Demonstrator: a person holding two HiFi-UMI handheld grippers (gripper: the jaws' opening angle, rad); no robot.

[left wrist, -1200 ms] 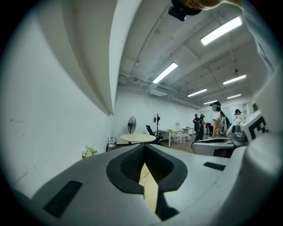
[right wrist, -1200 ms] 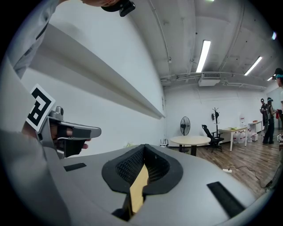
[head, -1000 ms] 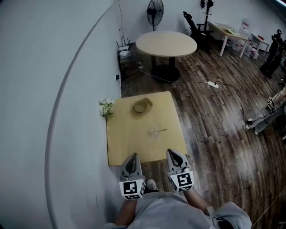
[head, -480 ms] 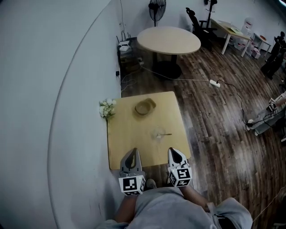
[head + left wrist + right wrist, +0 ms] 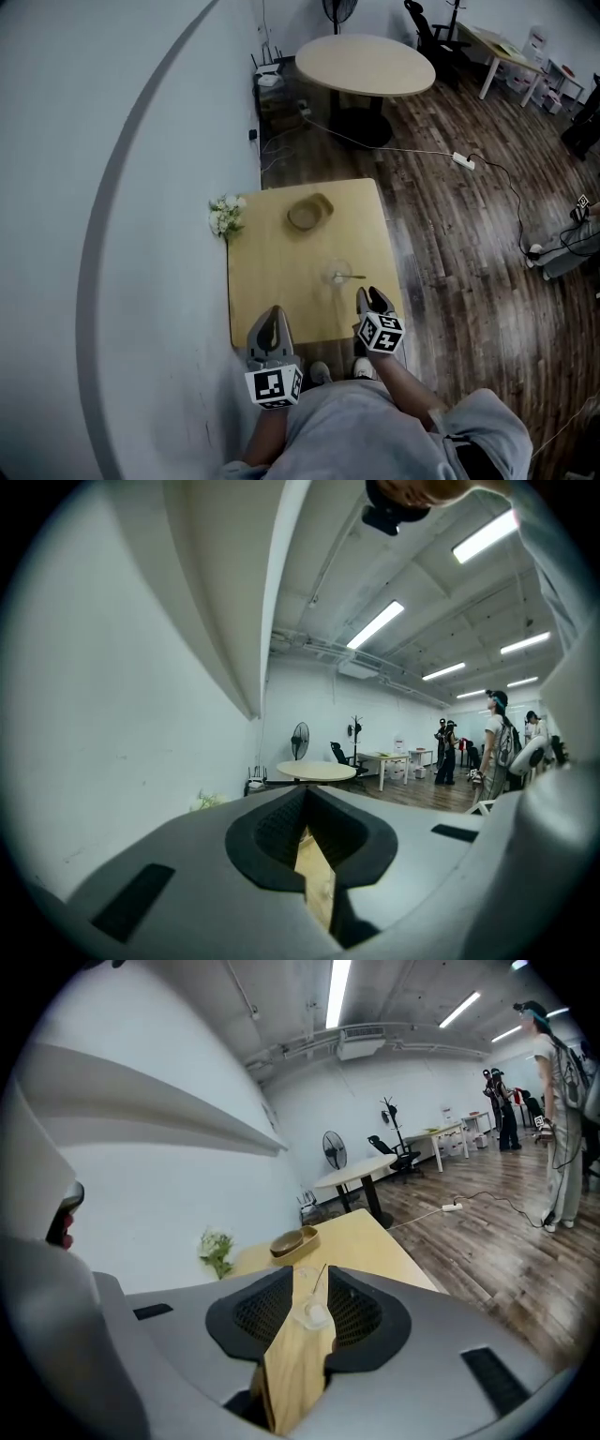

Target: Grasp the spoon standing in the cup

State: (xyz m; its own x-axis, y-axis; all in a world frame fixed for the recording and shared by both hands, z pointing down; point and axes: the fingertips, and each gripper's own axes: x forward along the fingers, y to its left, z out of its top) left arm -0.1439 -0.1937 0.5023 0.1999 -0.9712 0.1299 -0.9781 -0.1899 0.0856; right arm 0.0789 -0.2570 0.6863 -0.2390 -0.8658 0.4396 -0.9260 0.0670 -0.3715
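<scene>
Grey right hand-held gripper (image 5: 373, 298) extended, jaws apart, facing cup (image 5: 338, 275) and spoon (image 5: 355, 277)

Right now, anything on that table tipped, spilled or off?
Nothing stands out. The cup stands upright on the table, spoon leaning in it, no spill visible; the bowl and flowers sit at the far end.

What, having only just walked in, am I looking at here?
A person stands at a small wooden table with a gripper in each hand. The right gripper, jaws apart, is over the near edge and lined up on the clear cup holding the spoon, not touching it. The left gripper hangs back, jaws apart and empty.
</scene>
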